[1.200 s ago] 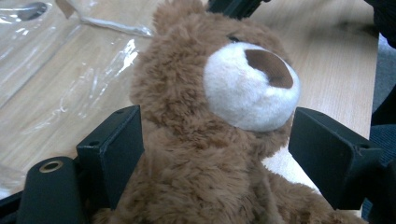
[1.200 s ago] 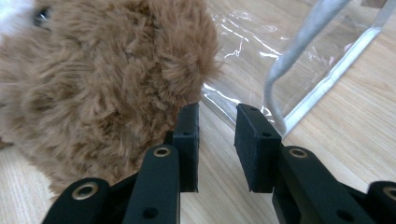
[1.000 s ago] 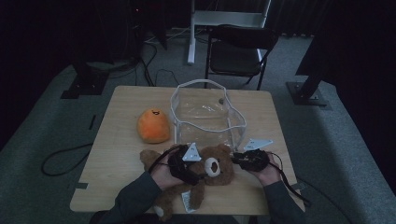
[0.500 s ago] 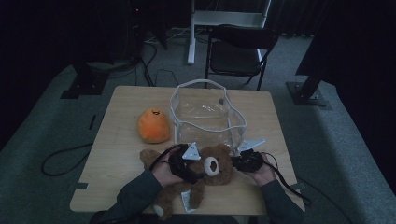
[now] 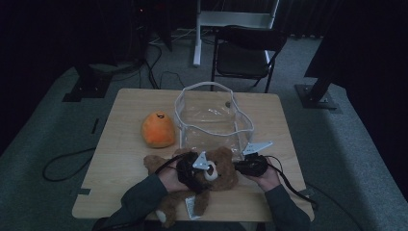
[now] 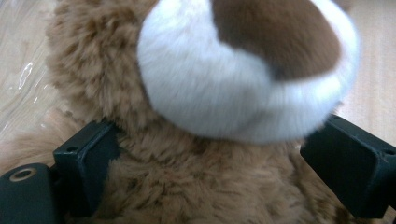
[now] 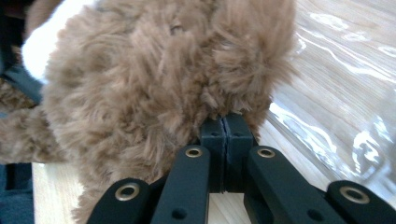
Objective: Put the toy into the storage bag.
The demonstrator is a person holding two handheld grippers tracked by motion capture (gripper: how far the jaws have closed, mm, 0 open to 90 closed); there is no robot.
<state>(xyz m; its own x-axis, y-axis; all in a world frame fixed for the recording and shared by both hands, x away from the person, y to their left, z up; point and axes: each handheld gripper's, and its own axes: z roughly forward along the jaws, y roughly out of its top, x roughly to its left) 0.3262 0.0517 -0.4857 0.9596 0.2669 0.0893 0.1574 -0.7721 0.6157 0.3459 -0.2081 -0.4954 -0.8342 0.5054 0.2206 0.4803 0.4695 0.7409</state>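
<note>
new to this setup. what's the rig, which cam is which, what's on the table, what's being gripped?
No robot arm here: a person sits at a wooden table with a hand-held two-jaw gripper in each hand.

The high view looks down from above the person's side. The other two pictures come from cameras riding on each gripper, looking along its black jaws.

On the table: a brown teddy bear lying near the front edge, an orange plush toy, and a clear plastic bag with a white rim, standing open just behind the bear.

The left gripper has its jaws spread wide on either side of the bear, just below its white muzzle; they have just been opening, with the bear between them. The right gripper has just closed its jaws, pinching fur at the side of the bear's head, it seems.
</note>
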